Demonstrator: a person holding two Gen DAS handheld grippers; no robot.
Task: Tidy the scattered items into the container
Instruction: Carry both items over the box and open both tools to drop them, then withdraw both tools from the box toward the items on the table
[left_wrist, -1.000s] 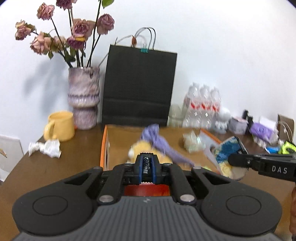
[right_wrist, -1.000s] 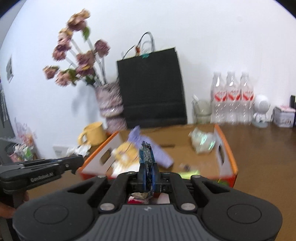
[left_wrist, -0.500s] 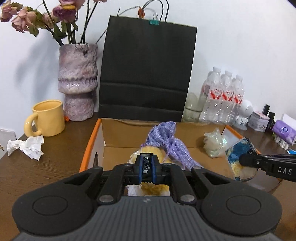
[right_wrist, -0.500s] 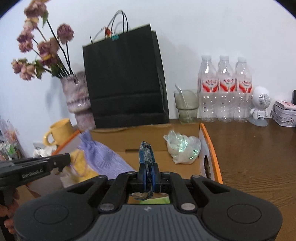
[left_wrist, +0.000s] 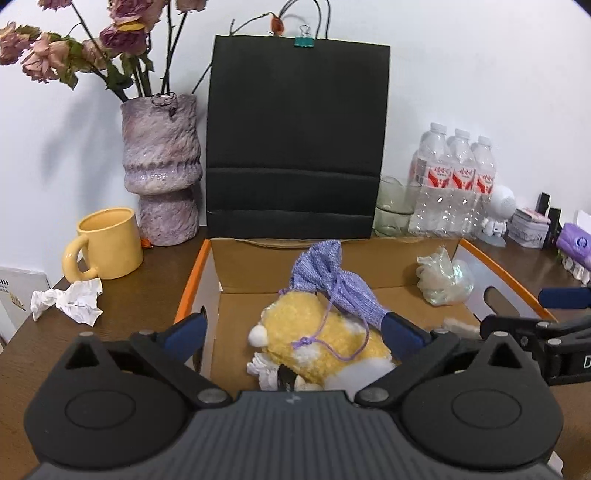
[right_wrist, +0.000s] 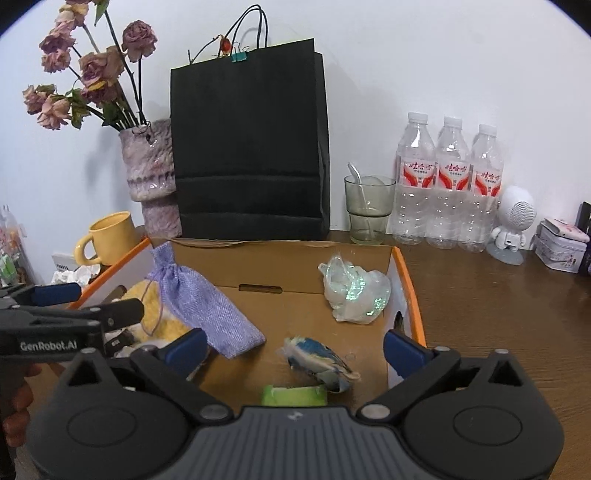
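**Over the cardboard box: both grippers releasing**

Above the orange-edged cardboard box (right_wrist: 405, 280), my left gripper (left_wrist: 291, 334) and right gripper (right_wrist: 293, 345) hang with jaws opening wide, gripping nothing. Inside the box lie a yellow plush toy (left_wrist: 317, 343), a lilac drawstring pouch (right_wrist: 207, 306), a blue crumpled wrapper (right_wrist: 321, 363) and a clear plastic wad (right_wrist: 354, 291). A crumpled tissue (left_wrist: 68, 301) remains on the table beside the yellow mug (left_wrist: 107, 247).

Both hand-held grippers (left_wrist: 291, 330) (right_wrist: 293, 345) opening, empty

Bright, even indoor light; soft shadows on the white wall; sharp focus; fisheye bending, dark corners.
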